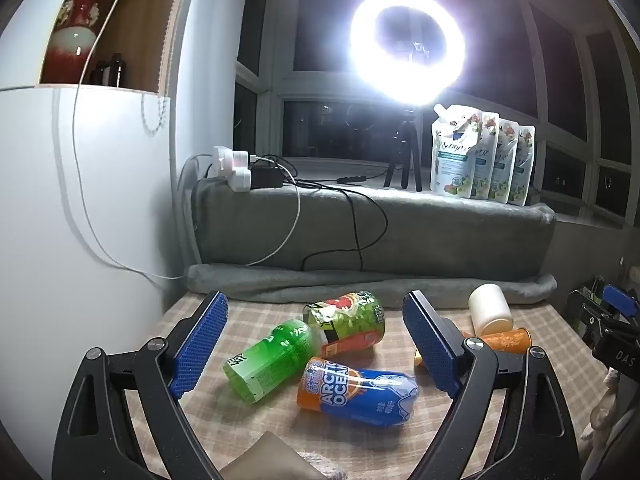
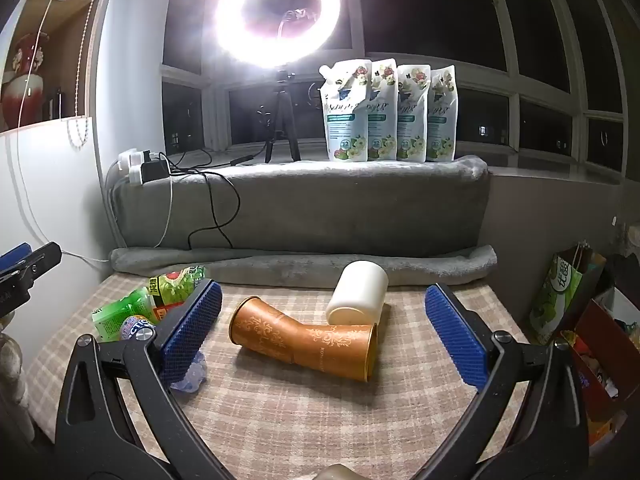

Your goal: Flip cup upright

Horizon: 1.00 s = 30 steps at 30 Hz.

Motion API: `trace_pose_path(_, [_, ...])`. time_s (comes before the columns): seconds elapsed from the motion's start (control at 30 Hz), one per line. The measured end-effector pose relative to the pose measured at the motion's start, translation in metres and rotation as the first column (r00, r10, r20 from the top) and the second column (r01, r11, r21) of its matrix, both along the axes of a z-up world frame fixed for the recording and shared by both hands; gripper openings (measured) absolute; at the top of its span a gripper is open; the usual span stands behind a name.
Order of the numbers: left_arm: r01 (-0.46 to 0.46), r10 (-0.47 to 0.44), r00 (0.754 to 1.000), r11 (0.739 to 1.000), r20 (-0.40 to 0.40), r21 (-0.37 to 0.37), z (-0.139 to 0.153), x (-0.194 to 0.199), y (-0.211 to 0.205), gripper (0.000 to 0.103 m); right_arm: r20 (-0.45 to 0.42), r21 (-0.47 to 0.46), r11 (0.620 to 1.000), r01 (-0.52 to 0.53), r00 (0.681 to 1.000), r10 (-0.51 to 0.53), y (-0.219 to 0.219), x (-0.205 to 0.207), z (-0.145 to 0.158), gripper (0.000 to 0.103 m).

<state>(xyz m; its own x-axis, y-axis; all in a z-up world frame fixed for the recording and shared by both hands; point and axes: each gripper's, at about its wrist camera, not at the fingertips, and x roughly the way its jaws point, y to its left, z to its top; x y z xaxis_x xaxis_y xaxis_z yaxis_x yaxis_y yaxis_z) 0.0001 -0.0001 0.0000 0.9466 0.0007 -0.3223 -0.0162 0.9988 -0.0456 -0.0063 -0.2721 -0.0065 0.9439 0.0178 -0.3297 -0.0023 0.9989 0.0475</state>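
Observation:
Several cups lie on their sides on a checked tablecloth [image 2: 280, 412]. In the right wrist view two orange patterned cups [image 2: 304, 338] lie end to end, with a cream cup [image 2: 358, 298] behind them. My right gripper [image 2: 324, 332] is open and empty, its fingers either side of the orange cups. In the left wrist view a green cup [image 1: 272, 360], a green and red printed cup [image 1: 348, 320] and a blue and orange Arctic Ocean cup [image 1: 356, 394] lie on their sides. My left gripper [image 1: 316, 340] is open and empty around them.
A grey blanket-covered ledge [image 2: 300, 208] runs behind the table with a power strip [image 1: 236, 168], cables, a ring light on a tripod [image 2: 280, 120] and several refill pouches [image 2: 388, 112]. A white cabinet [image 1: 80, 200] stands left. Bags and boxes [image 2: 580, 320] sit to the right.

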Motion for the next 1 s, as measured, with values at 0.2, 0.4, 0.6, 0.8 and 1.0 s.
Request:
trace_pose_path(0.2, [0.002, -0.002, 1.000, 1.000, 0.000, 0.007, 0.0005, 0.0007, -0.0026, 0.089, -0.005, 0.010, 1.000, 0.000, 1.000, 0.000, -0.0014, 0.0018, -0.0006, 0.103])
trace_pose_path(0.4, [0.002, -0.002, 1.000, 1.000, -0.007, 0.002, -0.0051, -0.0010, -0.0010, 0.089, 0.003, -0.001, 1.000, 0.006, 1.000, -0.006, -0.0015, -0.0030, 0.0022, 0.103])
trace_pose_path(0.6, [0.009, -0.009, 1.000, 1.000, -0.007, -0.003, -0.0028, -0.0019, -0.0008, 0.089, -0.003, 0.001, 1.000, 0.003, 1.000, -0.003, -0.0003, -0.0002, 0.0009, 0.103])
trace_pose_path(0.8, [0.010, -0.010, 1.000, 1.000, -0.003, -0.003, -0.0027, -0.0041, -0.0018, 0.089, -0.005, 0.003, 1.000, 0.001, 1.000, -0.001, -0.0009, 0.0005, 0.0008, 0.103])
trace_pose_path(1.0, [0.012, -0.012, 1.000, 1.000, -0.004, -0.003, -0.0025, -0.0037, -0.0022, 0.089, -0.005, 0.004, 1.000, 0.000, 1.000, 0.000, -0.0005, 0.0004, 0.0010, 0.103])
